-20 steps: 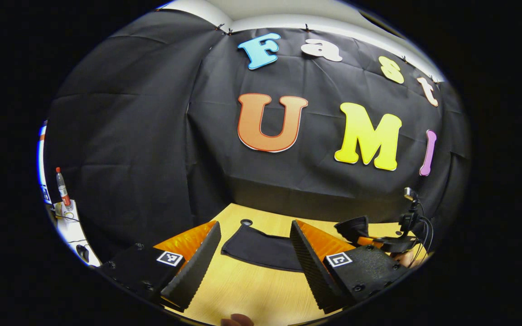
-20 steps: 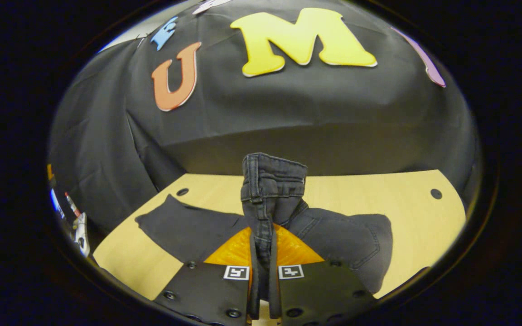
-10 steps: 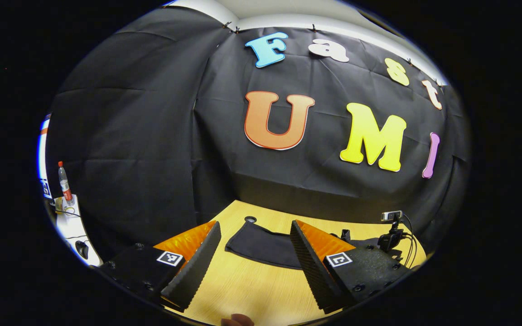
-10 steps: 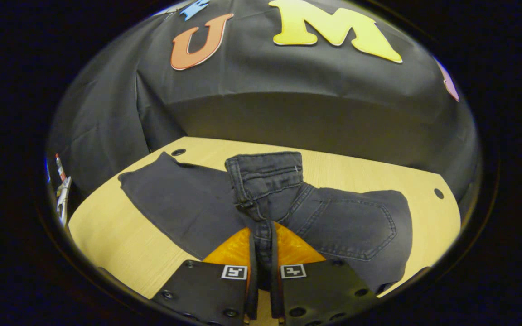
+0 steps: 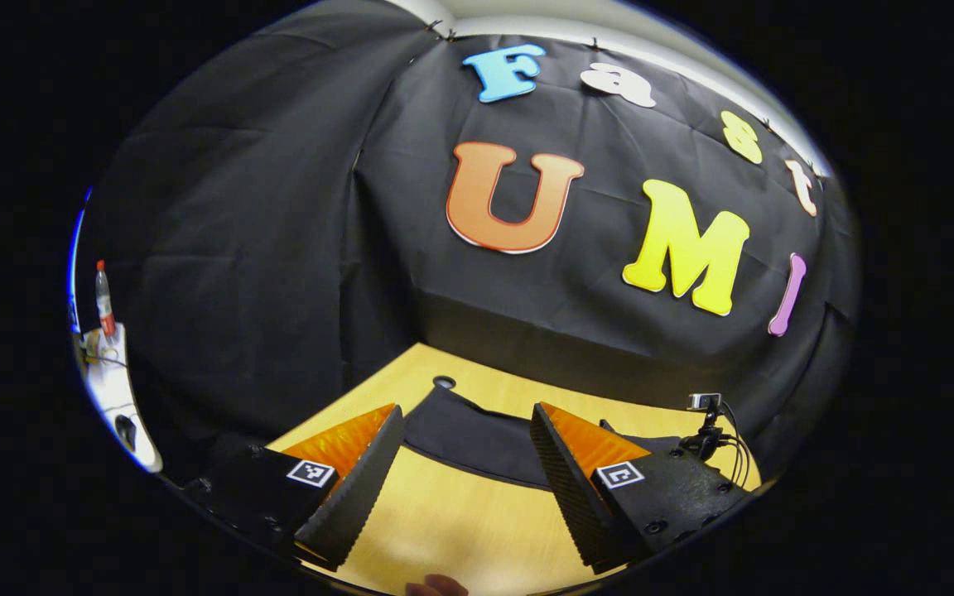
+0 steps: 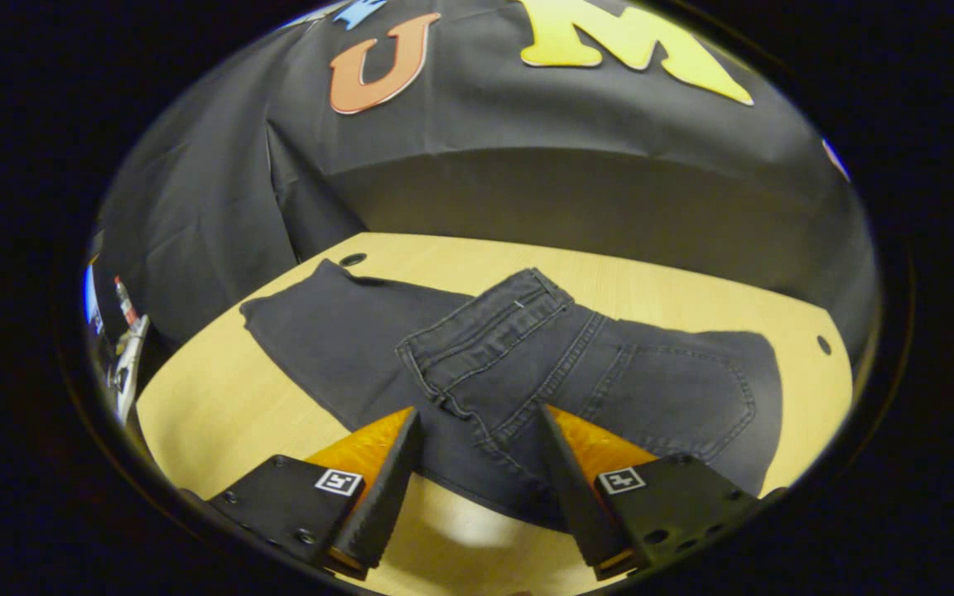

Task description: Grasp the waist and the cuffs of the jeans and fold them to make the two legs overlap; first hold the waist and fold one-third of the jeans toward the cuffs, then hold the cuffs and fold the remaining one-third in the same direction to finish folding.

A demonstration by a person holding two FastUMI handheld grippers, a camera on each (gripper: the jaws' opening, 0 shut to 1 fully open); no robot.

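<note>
Dark grey jeans [image 6: 527, 364] lie on the wooden table [image 6: 220, 397], legs overlapped, with the waist part [image 6: 485, 331] folded over onto the legs toward the left. The cuff end [image 6: 311, 306] reaches the table's far left corner. My right gripper [image 6: 477, 463] stands open just above the near edge of the folded waist, with nothing between its fingers. In the left gripper view, my left gripper [image 5: 464, 463] is open over bare table, and the cuff end of the jeans [image 5: 469, 434] lies just beyond its fingertips.
A small camera on a stand [image 5: 705, 422] with cables sits at the table's right in the left gripper view. Round holes [image 6: 353, 259] [image 6: 822, 343] mark the table's corners. A bottle [image 5: 102, 298] stands on a side shelf far left. A fingertip [image 5: 436, 586] shows at the bottom edge.
My right gripper has opened and let go of the waistband, which now lies flat, folded over the legs. The left gripper tipped slightly nearer to the cuff end.
</note>
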